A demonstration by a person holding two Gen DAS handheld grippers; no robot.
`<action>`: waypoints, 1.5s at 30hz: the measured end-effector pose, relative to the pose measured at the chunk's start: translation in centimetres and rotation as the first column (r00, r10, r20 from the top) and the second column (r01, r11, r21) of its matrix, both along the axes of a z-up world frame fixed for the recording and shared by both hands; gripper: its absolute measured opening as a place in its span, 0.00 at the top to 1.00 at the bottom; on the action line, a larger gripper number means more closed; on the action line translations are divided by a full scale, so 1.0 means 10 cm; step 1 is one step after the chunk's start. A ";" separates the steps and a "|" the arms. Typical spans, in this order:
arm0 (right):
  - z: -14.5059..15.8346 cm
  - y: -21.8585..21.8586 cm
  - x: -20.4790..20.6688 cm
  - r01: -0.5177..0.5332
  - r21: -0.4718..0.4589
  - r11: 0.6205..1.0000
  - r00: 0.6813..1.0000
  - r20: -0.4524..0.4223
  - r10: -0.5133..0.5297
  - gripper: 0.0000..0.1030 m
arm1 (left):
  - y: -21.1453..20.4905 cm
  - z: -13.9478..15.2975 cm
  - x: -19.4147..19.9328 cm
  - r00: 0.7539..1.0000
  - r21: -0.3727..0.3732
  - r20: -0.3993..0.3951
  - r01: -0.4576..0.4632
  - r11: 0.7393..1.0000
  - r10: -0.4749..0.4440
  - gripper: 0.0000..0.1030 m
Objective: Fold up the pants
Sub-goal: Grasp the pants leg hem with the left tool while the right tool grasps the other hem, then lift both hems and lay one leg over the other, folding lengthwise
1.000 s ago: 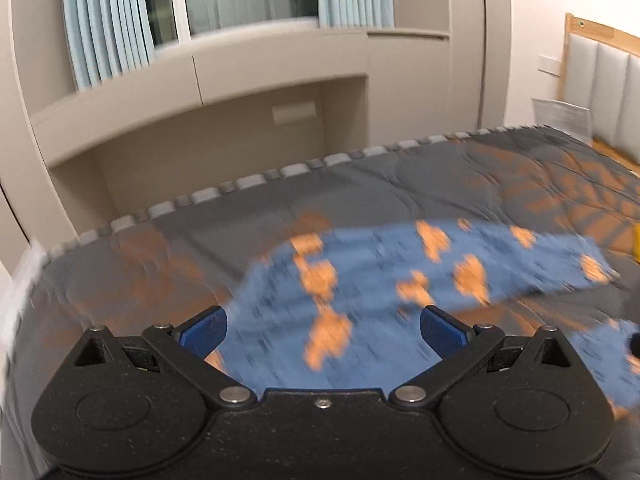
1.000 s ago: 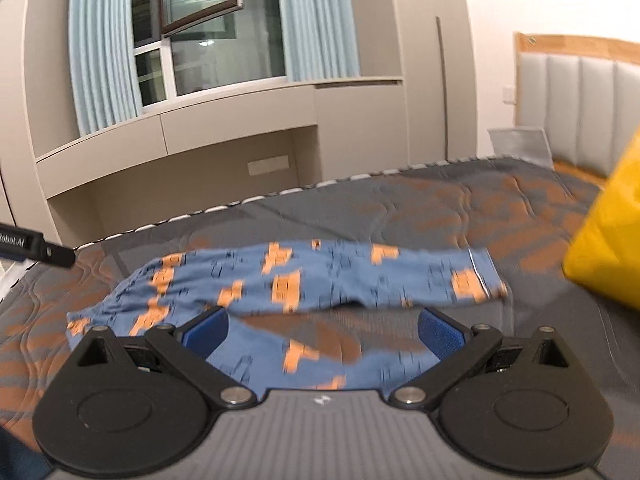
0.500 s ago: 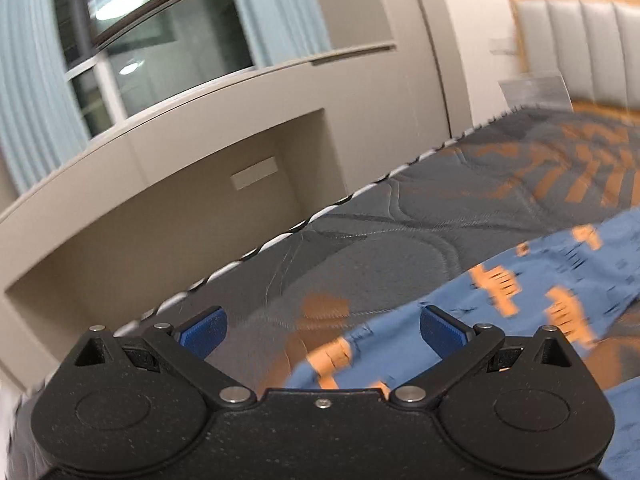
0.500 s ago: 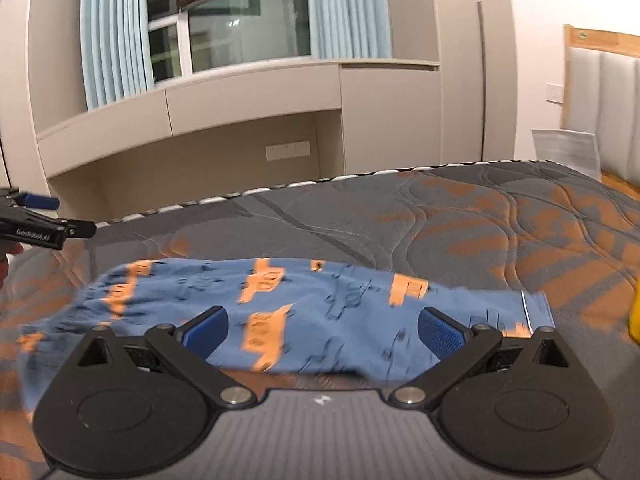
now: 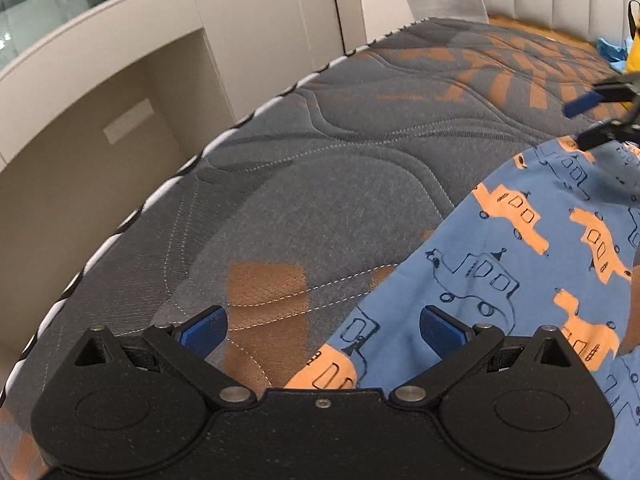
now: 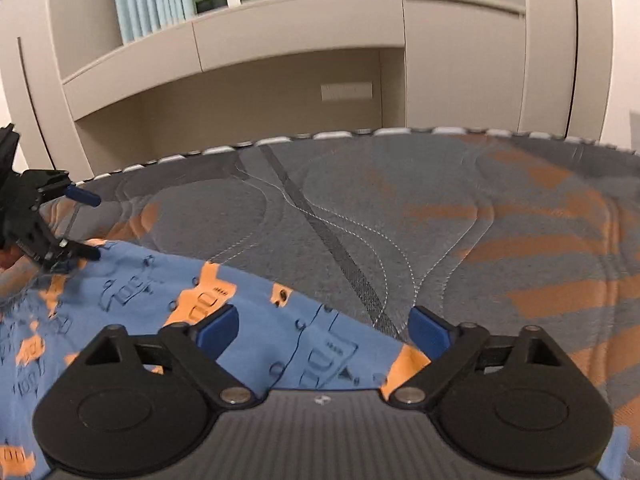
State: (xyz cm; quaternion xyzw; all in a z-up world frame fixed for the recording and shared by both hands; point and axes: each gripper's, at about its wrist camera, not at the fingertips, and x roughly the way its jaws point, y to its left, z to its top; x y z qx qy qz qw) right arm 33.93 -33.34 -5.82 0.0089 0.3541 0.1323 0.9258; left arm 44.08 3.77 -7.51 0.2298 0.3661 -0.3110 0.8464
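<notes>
Currently, the blue cotton pants printed with orange vehicles (image 5: 520, 264) are lying flat on the grey quilted mattress with orange patches (image 5: 320, 184), near its piped edge. The left gripper (image 5: 322, 326) is hovering with its jaws wide apart over one edge of the fabric, gripping nothing. The right gripper (image 6: 322, 326) is closing its jaws above another edge; the pads are not pressing the cloth. Both gripper bodies are hiding the fabric beneath them, and the frame borders are cutting off the rest of the pants.
</notes>
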 end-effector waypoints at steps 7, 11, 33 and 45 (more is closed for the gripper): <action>-0.09 0.26 0.32 -0.062 -0.067 0.996 0.998 -0.007 0.062 0.16 | -0.02 0.00 0.12 1.000 -0.004 -0.022 -0.002 1.000 0.002 0.03; -0.16 0.42 0.42 -0.105 -0.121 0.987 0.994 -0.040 0.101 0.26 | -0.01 -0.02 0.19 0.997 -0.023 -0.079 0.006 1.000 -0.008 0.12; -0.20 0.62 0.52 -0.199 -0.261 0.945 0.977 -0.128 0.171 0.98 | -0.14 0.21 0.11 0.993 0.029 -0.117 -0.002 1.000 0.005 0.98; -0.10 0.82 0.60 -0.136 -0.310 0.941 0.991 -0.048 0.127 0.99 | 0.02 0.21 0.28 0.991 -0.017 -0.120 -0.067 0.998 0.065 0.77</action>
